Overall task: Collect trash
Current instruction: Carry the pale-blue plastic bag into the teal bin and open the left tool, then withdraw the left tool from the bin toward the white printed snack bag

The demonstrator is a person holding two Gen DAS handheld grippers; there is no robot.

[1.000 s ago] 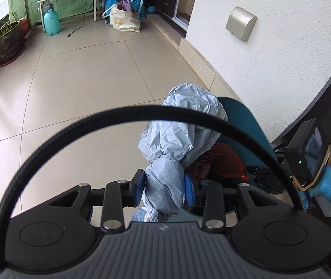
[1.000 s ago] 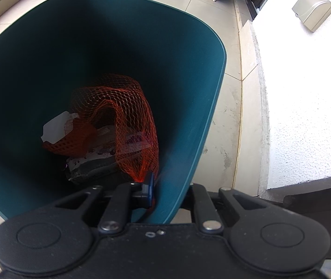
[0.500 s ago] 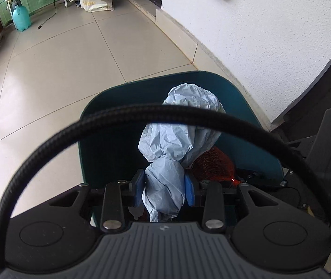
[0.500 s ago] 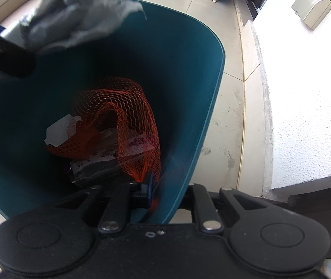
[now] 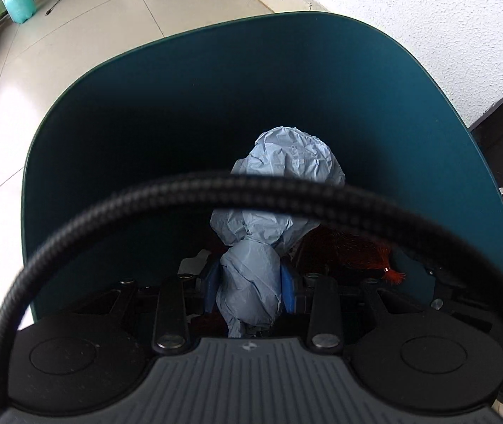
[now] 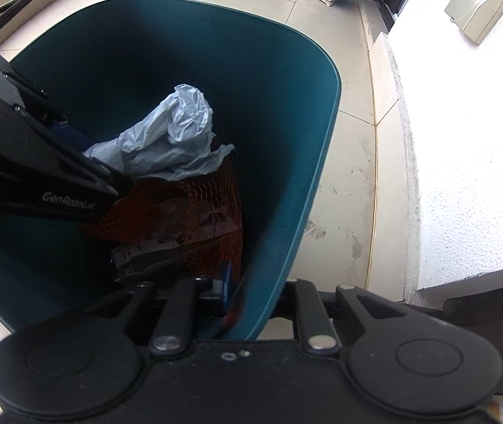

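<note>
Crumpled pale-blue paper wad (image 5: 251, 282) is clamped between the blue pads of the left gripper (image 5: 251, 291), wad's top puffing out above the jaws. It hangs inside the mouth of the teal bin (image 5: 428, 113), low over the orange net bag (image 6: 216, 212) already lying in there on some printed wrappers, and looks to be touching the net in the right wrist view.

Right gripper (image 6: 247, 291) straddles the bin's near wall, one finger inside, one outside, pinched on the rim with a strand of the net caught at the inner pad; jaws nearly together. Seems to be steadying the bin.

Step in hand, I'd say: drop the wad. Best done by just spreading the left jaws where they are, well inside the walls, so it falls on the net and not over the edge. Paper is light and springy, may cling to a pad; a small shake could help. Keep the rim hold until it lands.

Readable writing: "GenRobot.ai" (image 6: 69, 205) in white on the left gripper's body. Wrapper print too small to read.
</note>
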